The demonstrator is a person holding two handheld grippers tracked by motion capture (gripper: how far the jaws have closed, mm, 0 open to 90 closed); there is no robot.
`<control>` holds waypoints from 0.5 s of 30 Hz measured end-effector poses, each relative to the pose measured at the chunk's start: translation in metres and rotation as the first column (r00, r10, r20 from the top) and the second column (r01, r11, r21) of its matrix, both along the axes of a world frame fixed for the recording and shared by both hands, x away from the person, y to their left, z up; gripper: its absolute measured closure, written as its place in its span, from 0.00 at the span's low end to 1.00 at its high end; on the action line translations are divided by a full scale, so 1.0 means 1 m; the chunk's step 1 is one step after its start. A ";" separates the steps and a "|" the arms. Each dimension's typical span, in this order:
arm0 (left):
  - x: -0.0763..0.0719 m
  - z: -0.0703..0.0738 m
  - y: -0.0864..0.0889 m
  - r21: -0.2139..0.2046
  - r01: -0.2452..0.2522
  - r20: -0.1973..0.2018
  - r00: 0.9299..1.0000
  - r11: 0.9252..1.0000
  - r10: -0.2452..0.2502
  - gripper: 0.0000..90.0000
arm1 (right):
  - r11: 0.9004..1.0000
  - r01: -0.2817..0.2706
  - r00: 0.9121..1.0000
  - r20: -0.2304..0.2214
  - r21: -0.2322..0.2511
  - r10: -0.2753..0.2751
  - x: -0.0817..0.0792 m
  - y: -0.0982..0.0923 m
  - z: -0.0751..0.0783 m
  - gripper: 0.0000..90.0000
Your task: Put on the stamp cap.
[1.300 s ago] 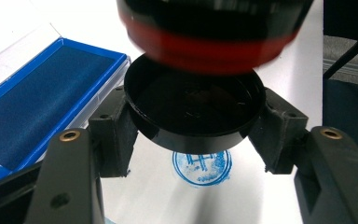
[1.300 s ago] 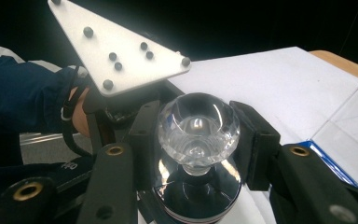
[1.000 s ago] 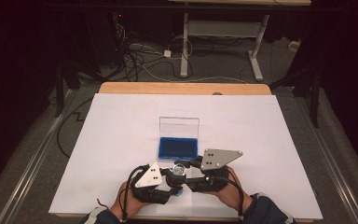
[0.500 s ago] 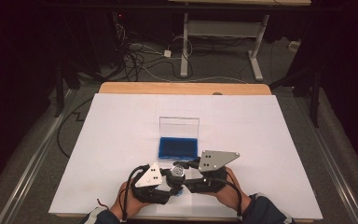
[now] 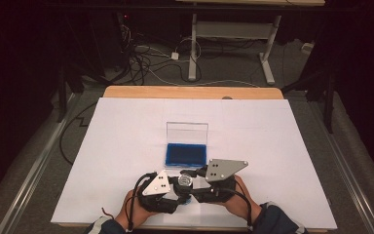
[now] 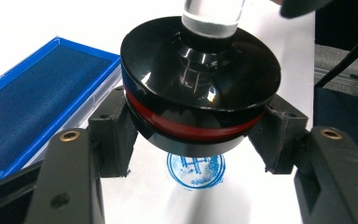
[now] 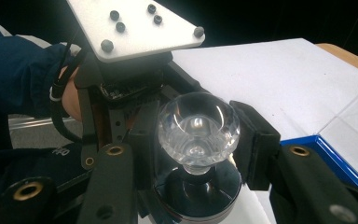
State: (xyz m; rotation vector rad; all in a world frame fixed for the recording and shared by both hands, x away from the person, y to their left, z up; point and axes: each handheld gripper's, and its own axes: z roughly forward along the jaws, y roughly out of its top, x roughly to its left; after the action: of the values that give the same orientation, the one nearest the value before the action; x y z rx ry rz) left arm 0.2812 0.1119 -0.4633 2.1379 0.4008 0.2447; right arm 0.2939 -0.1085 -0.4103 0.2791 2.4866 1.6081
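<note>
Left gripper view gives me the clearest read: my left tool (image 6: 193,140) is clenched on the black base of the stamp (image 6: 200,88), its pads pressing either side just at the red band, and the stamp hangs lifted off the white sheet (image 6: 270,205) with a round blue print (image 6: 196,169) already showing on the paper directly beneath it. In the right gripper view my right tool (image 7: 198,140) is closed around the clear faceted knob (image 7: 198,128) at the top of the same stamp, so both tools share the one piece. From the high view I see the pair low at the near edge of the surface (image 5: 292,146), with the open ink pad case (image 5: 186,153), blue pad in its tray and clear lid standing up behind, just beyond them. I judge the pressing step done and the stamp in its lift-off. Next I would either carry it across to the ink pad for fresh ink or set it down upright on bare paper; that calls for both tools to travel together, kept level, clear of the wet print so it does not smear.
</note>
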 end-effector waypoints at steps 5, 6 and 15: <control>0.000 -0.001 -0.001 0.010 -0.004 0.000 1.000 1.000 0.004 0.41 | 1.000 -0.003 1.000 0.015 -0.011 0.003 -0.001 0.001 -0.001 0.63; 0.000 -0.001 -0.001 0.012 -0.003 -0.002 1.000 1.000 0.003 0.41 | 1.000 -0.003 1.000 0.014 -0.010 0.003 -0.001 0.001 -0.002 0.63; -0.002 0.000 -0.002 0.043 -0.012 0.025 1.000 0.999 0.011 0.41 | 1.000 -0.017 0.999 0.033 -0.025 0.018 -0.001 0.002 -0.003 0.63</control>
State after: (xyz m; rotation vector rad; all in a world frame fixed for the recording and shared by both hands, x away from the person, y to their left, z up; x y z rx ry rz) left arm 0.2794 0.1097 -0.4633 2.1737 0.3966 0.2885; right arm 0.2926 -0.1068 -0.4129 0.2264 2.4898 1.5739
